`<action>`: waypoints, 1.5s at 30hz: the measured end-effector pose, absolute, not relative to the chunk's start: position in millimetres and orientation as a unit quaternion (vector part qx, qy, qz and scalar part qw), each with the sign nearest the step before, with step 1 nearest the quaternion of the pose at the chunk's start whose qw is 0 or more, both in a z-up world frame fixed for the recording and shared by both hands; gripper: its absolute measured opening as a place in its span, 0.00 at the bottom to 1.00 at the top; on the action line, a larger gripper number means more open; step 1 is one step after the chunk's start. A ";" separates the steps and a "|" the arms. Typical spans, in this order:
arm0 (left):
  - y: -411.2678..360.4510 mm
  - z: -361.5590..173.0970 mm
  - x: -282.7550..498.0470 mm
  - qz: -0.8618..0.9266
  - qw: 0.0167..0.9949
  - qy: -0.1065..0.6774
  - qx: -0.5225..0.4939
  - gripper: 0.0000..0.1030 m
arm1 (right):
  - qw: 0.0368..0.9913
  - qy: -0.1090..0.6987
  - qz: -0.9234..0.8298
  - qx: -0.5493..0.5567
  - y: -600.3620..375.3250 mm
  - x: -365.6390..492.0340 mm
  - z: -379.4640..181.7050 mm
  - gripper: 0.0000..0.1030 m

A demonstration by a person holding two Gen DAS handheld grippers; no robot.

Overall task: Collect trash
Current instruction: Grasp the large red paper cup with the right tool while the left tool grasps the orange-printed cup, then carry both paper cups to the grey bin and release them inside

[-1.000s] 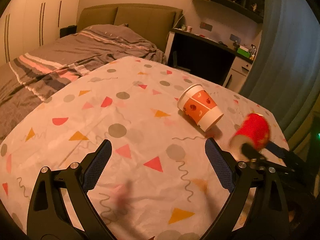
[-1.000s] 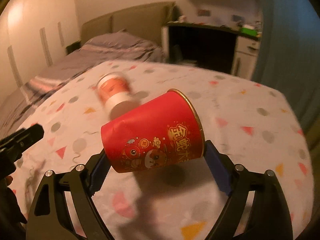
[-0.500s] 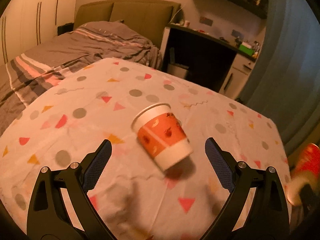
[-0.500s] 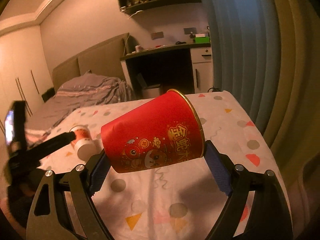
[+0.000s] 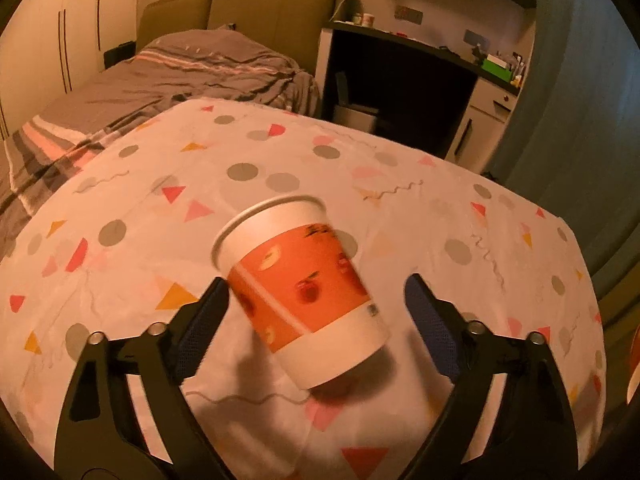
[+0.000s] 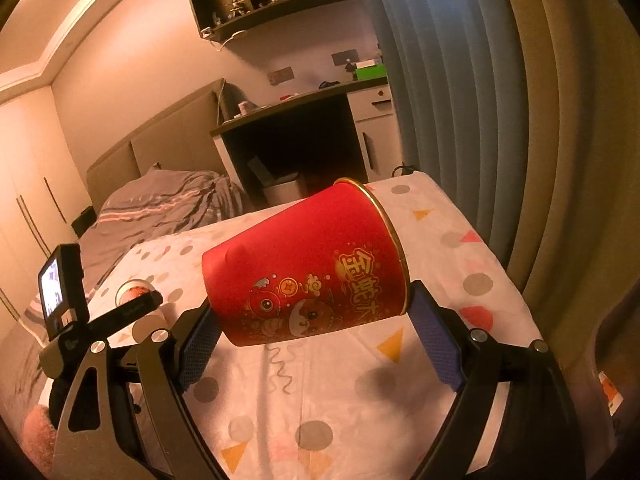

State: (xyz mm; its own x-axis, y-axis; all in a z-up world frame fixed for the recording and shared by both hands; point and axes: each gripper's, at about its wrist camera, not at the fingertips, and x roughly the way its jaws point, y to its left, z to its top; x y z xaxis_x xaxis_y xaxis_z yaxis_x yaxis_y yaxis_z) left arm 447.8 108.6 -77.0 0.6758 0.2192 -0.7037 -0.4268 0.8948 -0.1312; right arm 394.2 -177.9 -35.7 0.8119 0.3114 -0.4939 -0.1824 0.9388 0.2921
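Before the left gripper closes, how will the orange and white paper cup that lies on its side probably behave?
The orange and white paper cup looks like thin paper, so it is probably light and may crush under a hard squeeze. Its round, tapered wall lies on the patterned cloth, so a nudge could roll it in a curve. The left gripper, just closing, has one pad near the cup's side.

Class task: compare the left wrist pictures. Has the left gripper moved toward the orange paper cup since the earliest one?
Yes. The left gripper has closed in on the orange paper cup, which lies on the patterned tablecloth; it now sits between the fingers, which have just been closing.
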 end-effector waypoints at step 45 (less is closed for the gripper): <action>-44.6 16.5 286.9 -0.052 0.966 0.250 -0.038 0.58 | 0.970 0.216 0.091 0.058 -259.4 277.1 14.6 0.82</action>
